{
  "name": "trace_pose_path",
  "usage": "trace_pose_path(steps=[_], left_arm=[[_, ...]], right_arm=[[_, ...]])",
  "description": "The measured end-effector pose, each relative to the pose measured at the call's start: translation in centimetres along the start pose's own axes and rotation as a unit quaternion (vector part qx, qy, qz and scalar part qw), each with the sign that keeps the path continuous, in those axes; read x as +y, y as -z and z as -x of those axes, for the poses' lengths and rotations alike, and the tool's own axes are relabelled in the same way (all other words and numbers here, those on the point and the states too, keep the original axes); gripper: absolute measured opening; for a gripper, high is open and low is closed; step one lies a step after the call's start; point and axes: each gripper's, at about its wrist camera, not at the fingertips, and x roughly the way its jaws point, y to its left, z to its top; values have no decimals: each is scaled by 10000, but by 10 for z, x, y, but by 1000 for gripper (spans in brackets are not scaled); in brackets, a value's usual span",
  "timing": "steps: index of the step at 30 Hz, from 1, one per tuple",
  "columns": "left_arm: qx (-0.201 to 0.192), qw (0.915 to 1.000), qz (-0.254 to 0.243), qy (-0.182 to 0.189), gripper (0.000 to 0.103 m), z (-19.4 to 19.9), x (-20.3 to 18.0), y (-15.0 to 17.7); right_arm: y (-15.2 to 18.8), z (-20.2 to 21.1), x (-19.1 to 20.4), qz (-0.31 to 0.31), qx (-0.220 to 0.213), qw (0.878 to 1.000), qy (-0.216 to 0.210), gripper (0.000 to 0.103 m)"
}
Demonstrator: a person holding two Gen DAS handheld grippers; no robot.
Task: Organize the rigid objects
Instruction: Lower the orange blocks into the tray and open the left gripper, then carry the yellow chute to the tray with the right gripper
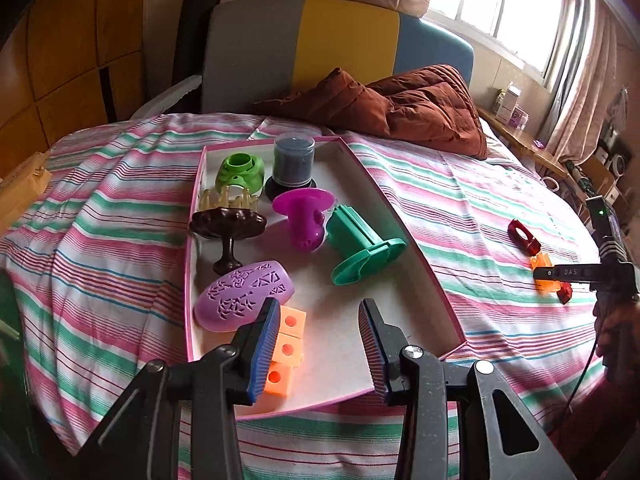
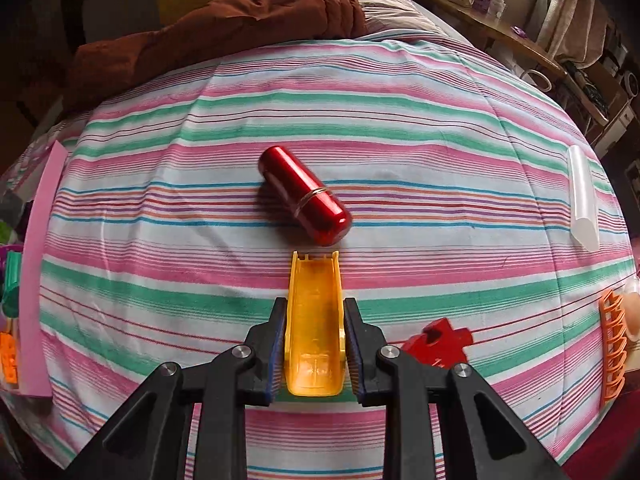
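Note:
A shallow pink-rimmed white box (image 1: 404, 216) lies on the striped bed and holds several plastic objects: a purple perforated case (image 1: 244, 294), a teal flanged piece (image 1: 362, 246), a magenta piece (image 1: 302, 216), a green piece (image 1: 240, 172) and orange cubes (image 1: 286, 340). My left gripper (image 1: 318, 340) is open and empty over the box's near end, beside the cubes. My right gripper (image 2: 315, 344) is shut on a yellow trough-shaped piece (image 2: 315, 320), just above the bedsheet. A red metallic capsule (image 2: 306, 196) lies just beyond it. A red flat piece (image 2: 438, 342) lies right of the fingers.
A brown quilt (image 1: 404, 108) is bunched at the head of the bed. A clear tube (image 2: 582, 196) and an orange comb-like piece (image 2: 614, 354) lie at the right. The box's pink rim (image 2: 38, 264) is at the left. A wooden shelf (image 2: 500, 28) stands beyond the bed.

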Motion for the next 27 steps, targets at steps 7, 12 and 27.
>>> trace_pose_path(steps=[7, 12, 27], left_arm=[[-11, 9999, 129, -55, 42, 2, 8, 3], [-124, 9993, 290, -202, 42, 7, 20, 4], [-307, 9943, 839, -583, 41, 19, 73, 1]], right_arm=[[10, 29, 53, 458, -328, 9951, -813, 26], [20, 58, 111, 971, -588, 9839, -1381, 26], [58, 59, 268, 2271, -231, 9477, -2229, 26]])
